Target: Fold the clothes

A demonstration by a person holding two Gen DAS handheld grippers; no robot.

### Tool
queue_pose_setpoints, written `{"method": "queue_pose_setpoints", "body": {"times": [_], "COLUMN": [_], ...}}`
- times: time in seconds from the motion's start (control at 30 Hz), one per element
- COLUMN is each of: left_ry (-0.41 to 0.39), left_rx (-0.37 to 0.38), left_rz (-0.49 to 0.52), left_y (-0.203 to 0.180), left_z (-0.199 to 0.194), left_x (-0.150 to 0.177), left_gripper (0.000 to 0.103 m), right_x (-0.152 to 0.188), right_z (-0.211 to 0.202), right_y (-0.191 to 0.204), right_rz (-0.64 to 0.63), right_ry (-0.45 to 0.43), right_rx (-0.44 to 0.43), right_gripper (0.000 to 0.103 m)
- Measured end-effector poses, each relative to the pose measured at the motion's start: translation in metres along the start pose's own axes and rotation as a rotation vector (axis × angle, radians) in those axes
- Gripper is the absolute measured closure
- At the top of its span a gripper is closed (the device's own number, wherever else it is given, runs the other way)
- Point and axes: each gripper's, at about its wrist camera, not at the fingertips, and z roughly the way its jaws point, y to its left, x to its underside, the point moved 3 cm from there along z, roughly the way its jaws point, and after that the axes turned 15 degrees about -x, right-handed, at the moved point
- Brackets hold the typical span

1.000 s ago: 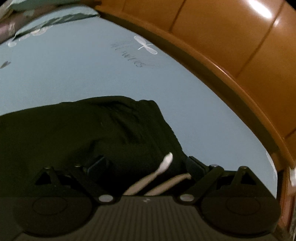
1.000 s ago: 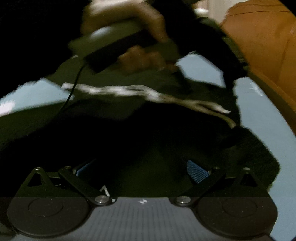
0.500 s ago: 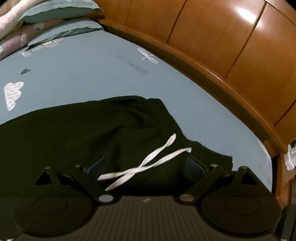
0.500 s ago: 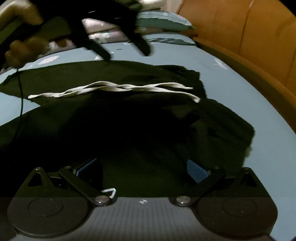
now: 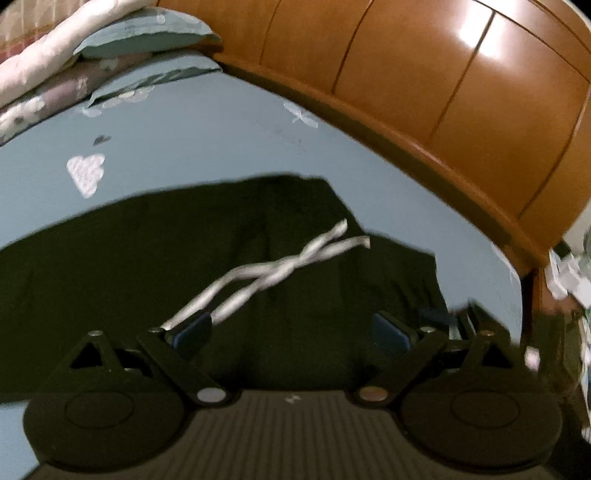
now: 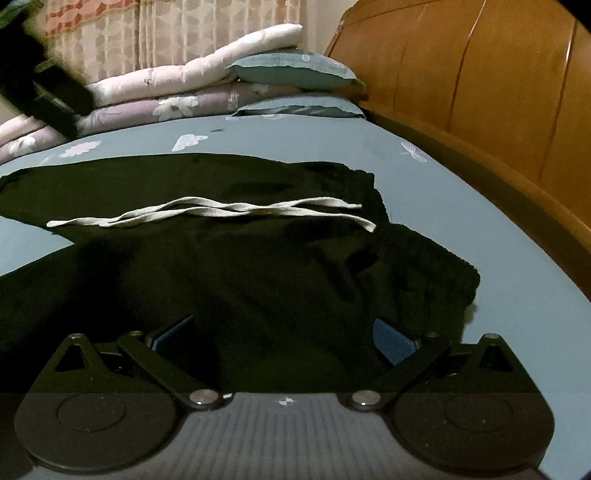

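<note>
A pair of black trousers lies spread on the blue bedsheet, waistband to the right. Two pale drawstrings stretch across the dark cloth, loosely twisted together. My right gripper hangs open just above the near part of the trousers, blue pads wide apart, nothing between them. In the left wrist view the same trousers and the drawstrings lie below my left gripper, which is open too. The drawstring ends reach up to its left pad.
A wooden headboard curves along the right side of the bed. Stacked quilts and pillows sit at the far end before a patterned curtain. A blurred dark shape fills the right wrist view's upper left. Cluttered objects lie beyond the bed's corner.
Both grippers have pulled back and up from the trousers. The hand and left gripper that covered the right wrist view have swung off to the upper left. The drawstrings now lie stretched out.
</note>
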Motion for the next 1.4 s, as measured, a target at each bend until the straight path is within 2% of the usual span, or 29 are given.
{"method": "queue_pose_setpoints", "body": {"times": [0.33, 0.4, 0.5, 0.67, 0.8, 0.93, 1.07, 1.17, 1.27, 1.4], "left_ry": [0.079, 0.085, 0.088, 0.058, 0.050, 0.088, 0.173, 0.221, 0.223, 0.153], "left_rx": [-0.020, -0.008, 0.010, 0.063, 0.061, 0.021, 0.021, 0.064, 0.093, 0.059], "left_rz": [0.077, 0.104, 0.123, 0.109, 0.101, 0.103, 0.005, -0.076, -0.113, -0.155], "left_y": [-0.004, -0.009, -0.015, -0.010, 0.003, 0.014, 0.033, 0.044, 0.051, 0.076], "left_z": [-0.003, -0.006, -0.014, -0.044, -0.060, -0.050, -0.039, -0.039, -0.047, -0.061], "left_x": [0.124, 0.141, 0.159, 0.169, 0.171, 0.193, 0.220, 0.235, 0.236, 0.211], "left_gripper": [0.010, 0.010, 0.010, 0.010, 0.010, 0.010, 0.010, 0.010, 0.010, 0.010], "right_x": [0.005, 0.009, 0.012, 0.021, 0.022, 0.018, 0.012, 0.010, 0.010, 0.010], "right_z": [0.010, 0.009, -0.003, -0.045, -0.069, -0.065, -0.059, -0.056, -0.053, -0.051], "right_y": [0.018, 0.021, 0.030, 0.048, 0.064, 0.088, 0.110, 0.118, 0.123, 0.130], "right_rz": [-0.052, -0.061, -0.080, -0.007, 0.107, 0.099, 0.072, 0.078, 0.070, 0.043], "right_ry": [0.083, 0.101, 0.126, 0.137, 0.123, 0.147, 0.167, 0.185, 0.215, 0.241], "right_rx": [-0.047, -0.033, 0.038, 0.108, 0.084, 0.057, 0.034, 0.017, 0.008, 0.004], "right_gripper": [0.000, 0.000, 0.000, 0.000, 0.000, 0.000, 0.000, 0.000, 0.000, 0.000]}}
